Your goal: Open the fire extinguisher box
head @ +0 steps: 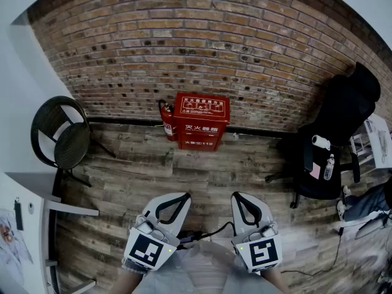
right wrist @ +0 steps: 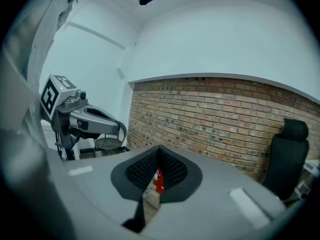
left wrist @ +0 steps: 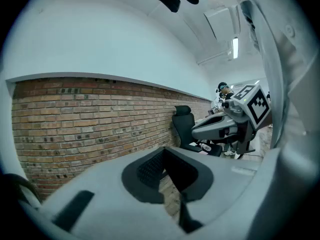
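Red fire extinguisher box (head: 201,120) just above centre of the head view, standing on the plank floor (head: 202,170) with its back to the brick wall (head: 202,48). White lettering on top and front face. Closed; contents not visible. Red extinguisher (head: 168,122) upright, just beside its left side, outside the box.

Box well apart from both tools, further up the frame and roughly in line with the gap between them. Left gripper (head: 182,196) and right gripper (head: 236,195) low in frame, side by side, pointing toward the wall. Jaws of each closed together, tips meeting, nothing held. Sliver of red box visible past the right jaws in the right gripper view.
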A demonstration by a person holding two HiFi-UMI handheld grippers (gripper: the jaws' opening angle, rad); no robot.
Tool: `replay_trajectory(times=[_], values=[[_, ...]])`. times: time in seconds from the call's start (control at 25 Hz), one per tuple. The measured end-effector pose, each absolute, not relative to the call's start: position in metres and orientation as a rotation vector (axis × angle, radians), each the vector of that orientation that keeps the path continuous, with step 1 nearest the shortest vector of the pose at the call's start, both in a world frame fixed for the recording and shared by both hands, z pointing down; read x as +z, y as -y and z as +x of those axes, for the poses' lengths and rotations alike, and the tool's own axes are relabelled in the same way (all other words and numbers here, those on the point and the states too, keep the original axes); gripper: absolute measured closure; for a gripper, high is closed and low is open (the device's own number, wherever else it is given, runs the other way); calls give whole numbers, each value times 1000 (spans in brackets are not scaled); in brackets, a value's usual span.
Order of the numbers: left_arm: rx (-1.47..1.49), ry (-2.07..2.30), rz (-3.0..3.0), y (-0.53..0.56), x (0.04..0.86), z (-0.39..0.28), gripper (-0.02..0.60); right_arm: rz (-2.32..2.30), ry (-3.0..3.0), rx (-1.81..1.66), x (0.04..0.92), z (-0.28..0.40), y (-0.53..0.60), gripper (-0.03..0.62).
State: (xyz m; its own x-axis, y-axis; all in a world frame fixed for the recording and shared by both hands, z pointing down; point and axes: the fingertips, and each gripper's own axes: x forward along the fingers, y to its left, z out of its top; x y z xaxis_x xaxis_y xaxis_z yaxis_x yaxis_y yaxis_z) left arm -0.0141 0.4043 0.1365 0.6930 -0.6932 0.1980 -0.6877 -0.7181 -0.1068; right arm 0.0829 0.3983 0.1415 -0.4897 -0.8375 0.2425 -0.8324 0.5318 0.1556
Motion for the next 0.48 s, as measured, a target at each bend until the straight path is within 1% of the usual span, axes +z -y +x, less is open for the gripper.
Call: replay_trajectory(times=[0.48], values=[[-338, -1165, -2871, -404, 136, -17, 581, 1390, 2490, -3, 142, 80, -400, 585]])
